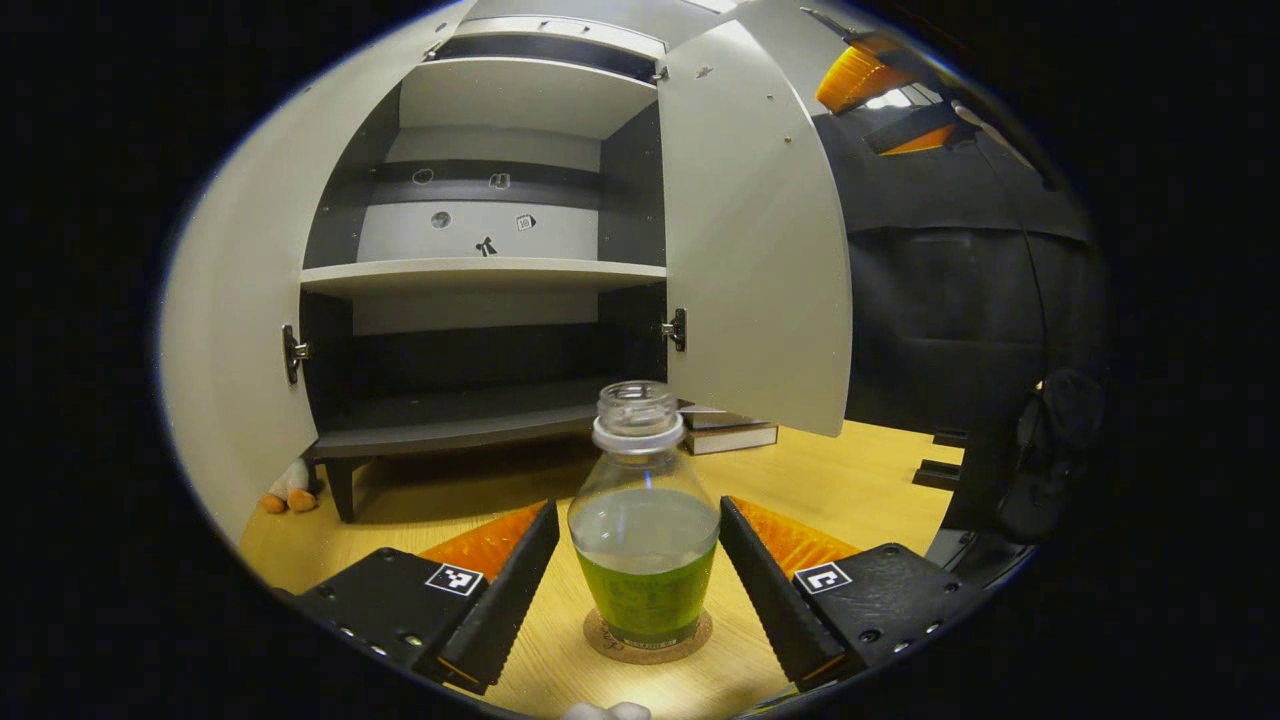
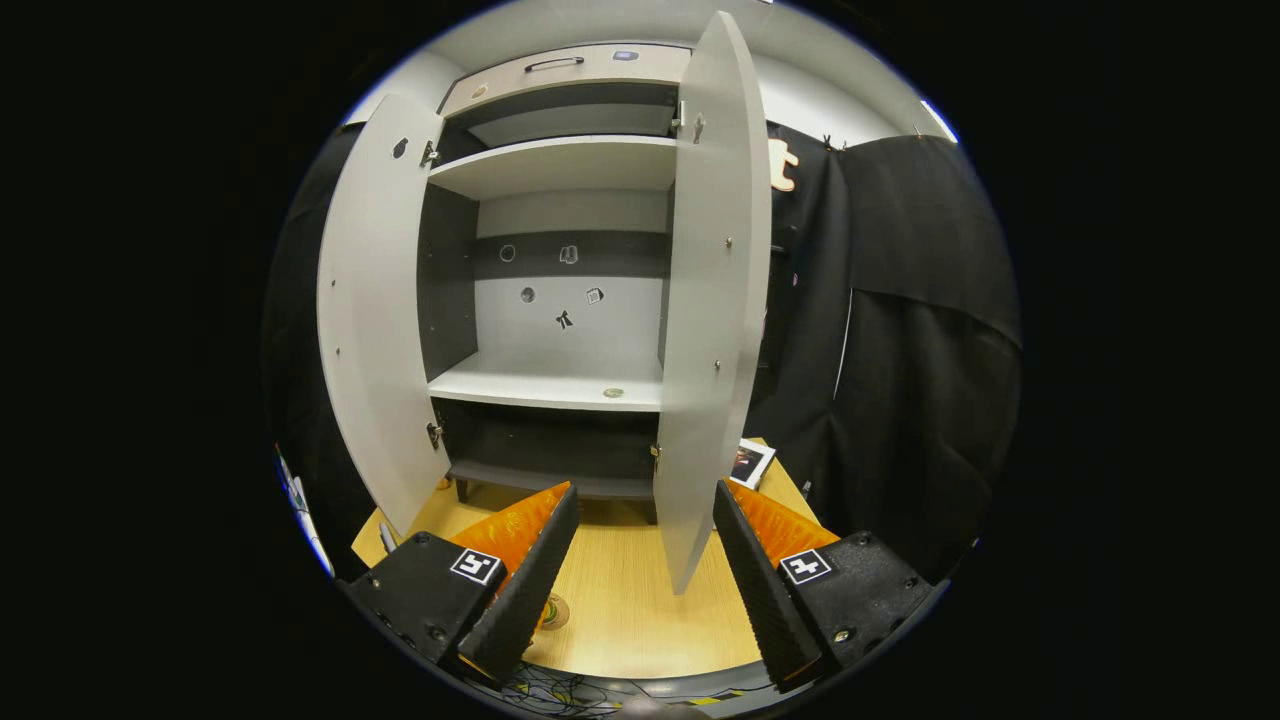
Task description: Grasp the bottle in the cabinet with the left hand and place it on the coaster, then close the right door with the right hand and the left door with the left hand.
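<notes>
Your left hand-held gripper stands spread around the bottle on its coaster; your right hand-held gripper, spread, faces the open right door.

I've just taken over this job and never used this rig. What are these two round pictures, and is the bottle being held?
Each picture comes from a camera riding on a hand-held two-finger gripper, looking along its fingers. In the left gripper view, the left gripper is open, its fingers either side of the bottle but not touching it. The bottle stands upright on the coaster on the wooden table, with no cap. In the right gripper view, the right gripper is open and empty, facing the right door's edge. Both cabinet doors are open.
</notes>
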`<state>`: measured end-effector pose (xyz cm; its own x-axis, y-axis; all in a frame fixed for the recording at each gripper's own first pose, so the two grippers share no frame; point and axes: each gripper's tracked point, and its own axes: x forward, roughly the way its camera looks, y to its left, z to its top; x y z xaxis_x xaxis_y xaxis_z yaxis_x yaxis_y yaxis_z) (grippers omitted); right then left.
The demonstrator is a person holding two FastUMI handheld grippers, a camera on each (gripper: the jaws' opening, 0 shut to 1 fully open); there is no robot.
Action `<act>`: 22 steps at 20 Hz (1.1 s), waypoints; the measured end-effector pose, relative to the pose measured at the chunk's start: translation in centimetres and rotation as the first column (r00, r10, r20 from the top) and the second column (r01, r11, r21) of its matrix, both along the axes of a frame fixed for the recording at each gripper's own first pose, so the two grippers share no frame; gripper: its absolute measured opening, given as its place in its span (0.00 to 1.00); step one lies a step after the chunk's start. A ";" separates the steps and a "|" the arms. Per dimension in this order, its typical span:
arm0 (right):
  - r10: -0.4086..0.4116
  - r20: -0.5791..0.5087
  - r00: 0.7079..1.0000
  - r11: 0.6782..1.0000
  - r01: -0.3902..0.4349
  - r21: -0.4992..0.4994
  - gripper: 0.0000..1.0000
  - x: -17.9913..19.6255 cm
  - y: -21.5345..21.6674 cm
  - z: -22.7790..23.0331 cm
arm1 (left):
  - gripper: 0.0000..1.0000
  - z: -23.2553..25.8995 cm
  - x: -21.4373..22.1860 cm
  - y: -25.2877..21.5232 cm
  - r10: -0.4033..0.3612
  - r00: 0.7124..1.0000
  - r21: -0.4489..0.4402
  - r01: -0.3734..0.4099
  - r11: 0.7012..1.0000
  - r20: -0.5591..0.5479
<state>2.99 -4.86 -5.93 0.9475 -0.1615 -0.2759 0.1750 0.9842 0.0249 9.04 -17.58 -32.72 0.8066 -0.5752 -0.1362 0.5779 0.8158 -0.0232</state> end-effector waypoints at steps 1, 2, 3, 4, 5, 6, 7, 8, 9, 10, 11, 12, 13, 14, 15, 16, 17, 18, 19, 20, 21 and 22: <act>-0.003 0.000 1.000 1.000 0.003 0.001 0.84 -0.1 0.0 0.0 | 0.97 0.9 0.2 -0.1 -0.002 1.000 0.001 0.002 1.000 0.015; -0.005 0.001 1.000 1.000 0.005 0.001 0.84 -0.1 -0.1 0.0 | 0.97 1.8 0.2 -0.1 -0.002 0.999 0.000 0.002 1.000 0.034; -0.006 0.003 1.000 1.000 0.006 0.002 0.84 -0.1 -0.1 0.0 | 0.97 2.9 0.6 -0.1 0.004 0.999 0.002 -0.005 1.000 0.053; -0.008 0.005 1.000 1.000 0.008 0.004 0.84 -0.1 -0.1 0.0 | 0.96 3.9 1.0 -0.1 0.011 0.998 0.001 -0.011 1.000 0.060; -0.010 0.010 1.000 1.000 0.010 0.004 0.84 -0.1 -0.2 0.1 | 0.96 5.1 1.4 0.0 0.022 0.998 -0.005 -0.021 1.000 0.066; -0.014 0.011 1.000 1.000 0.014 0.003 0.84 0.0 -0.2 0.0 | 0.96 6.4 2.0 0.1 0.032 0.997 -0.016 -0.031 0.999 0.070; -0.014 0.012 1.000 1.000 0.014 0.006 0.84 0.1 -0.2 0.0 | 0.96 8.0 2.5 0.3 0.044 0.996 -0.032 -0.041 0.999 0.076; -0.012 0.014 1.000 1.000 0.012 0.013 0.84 0.2 -0.2 0.1 | 0.96 9.6 3.0 0.6 0.057 0.995 -0.044 -0.053 0.998 0.078; -0.010 0.022 1.000 1.000 0.010 0.020 0.84 0.4 -0.1 0.3 | 0.96 11.4 3.4 0.8 0.062 0.994 -0.060 -0.057 0.997 0.089; -0.011 0.032 0.999 1.000 0.010 0.022 0.84 0.5 -0.1 0.6 | 0.96 13.2 3.7 1.0 0.065 0.993 -0.066 -0.059 0.996 0.094; -0.012 0.043 0.999 1.000 0.011 0.022 0.84 0.5 -0.2 0.9 | 0.96 14.9 3.9 1.2 0.060 0.994 -0.071 -0.053 0.996 0.096; -0.010 0.056 0.998 1.000 0.009 0.023 0.84 0.7 -0.3 1.2 | 0.96 16.7 4.0 1.4 0.055 0.993 -0.082 -0.046 0.996 0.101; -0.010 0.067 0.998 1.000 0.008 0.023 0.84 0.8 -0.5 1.5 | 0.96 18.3 4.2 1.9 0.067 0.993 -0.086 -0.058 0.995 0.097; -0.013 0.078 0.997 1.000 0.011 0.021 0.84 0.8 -0.9 1.8 | 0.96 19.7 4.3 2.7 0.082 0.992 -0.089 -0.073 0.993 0.091; -0.018 0.092 0.996 1.000 0.016 0.018 0.84 0.9 -1.4 2.2 | 0.96 21.0 4.5 3.6 0.106 0.991 -0.085 -0.100 0.991 0.081; -0.023 0.105 0.994 1.000 0.022 0.015 0.84 1.1 -2.0 2.6 | 0.96 22.1 4.5 4.8 0.137 0.988 -0.077 -0.131 0.988 0.073; -0.028 0.120 0.992 1.000 0.027 0.013 0.84 1.1 -2.6 2.9 | 0.96 23.5 4.7 6.3 0.184 0.979 -0.072 -0.179 0.981 0.085; -0.039 0.133 0.990 0.999 0.037 0.013 0.84 1.1 -3.4 3.2 | 0.96 24.7 4.9 8.0 0.230 0.968 -0.062 -0.225 0.972 0.101; -0.049 0.146 0.988 0.999 0.048 0.015 0.84 1.2 -4.4 3.6 | 0.96 25.6 4.8 9.5 0.271 0.956 -0.048 -0.267 0.963 0.111; -0.060 0.158 0.986 0.998 0.057 0.018 0.84 1.4 -5.4 4.0 | 0.96 26.2 4.7 10.6 0.300 0.947 -0.033 -0.299 0.954 0.111; -0.074 0.166 0.983 0.997 0.071 0.021 0.84 1.4 -6.6 4.4 | 0.96 26.8 4.3 11.4 0.328 0.938 -0.027 -0.328 0.944 0.112; -0.085 0.174 0.981 0.996 0.082 0.025 0.83 0.7 -7.0 4.4 | 0.96 27.7 4.0 12.3 0.350 0.929 -0.026 -0.349 0.937 0.118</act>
